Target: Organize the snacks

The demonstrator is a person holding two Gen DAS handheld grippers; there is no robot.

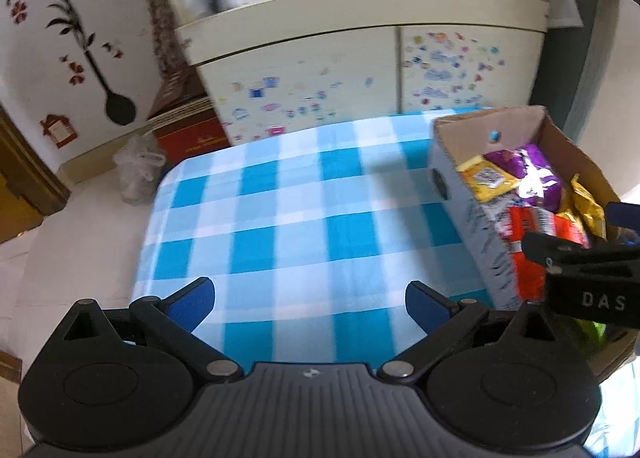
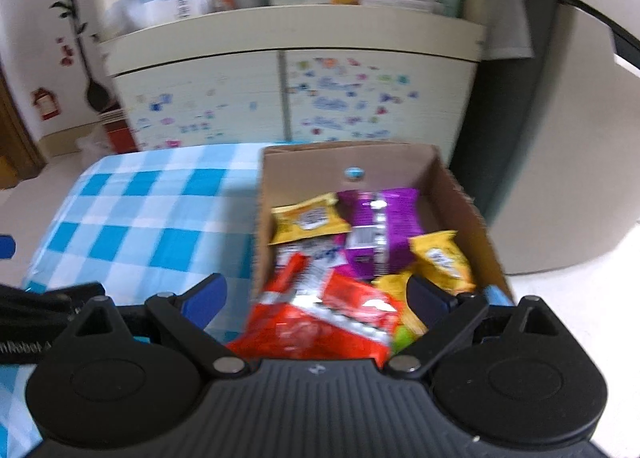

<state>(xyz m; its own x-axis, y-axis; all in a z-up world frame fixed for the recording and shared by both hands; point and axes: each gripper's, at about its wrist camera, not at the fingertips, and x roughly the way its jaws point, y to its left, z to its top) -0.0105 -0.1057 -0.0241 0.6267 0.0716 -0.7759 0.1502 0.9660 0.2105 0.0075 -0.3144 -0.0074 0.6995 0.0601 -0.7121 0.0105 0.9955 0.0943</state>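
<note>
A cardboard box (image 2: 460, 194) stands at the right end of the blue-checked table (image 2: 132, 218). It holds a red snack bag (image 2: 320, 322), a purple bag (image 2: 384, 234), and yellow packets (image 2: 308, 218). My right gripper (image 2: 316, 298) is open above the near end of the box, its fingers either side of the red bag without gripping it. In the left wrist view the box (image 1: 472, 186) is at the right with the same snacks (image 1: 524, 170). My left gripper (image 1: 308, 298) is open and empty above the tablecloth (image 1: 280, 218), left of the box.
A cream cabinet (image 1: 320, 70) covered in stickers stands behind the table, with boxes and bottles on top. A red carton (image 1: 188, 138) and a plastic bag (image 1: 138, 168) sit on the floor at the left. A grey rounded object (image 2: 560, 178) is right of the box.
</note>
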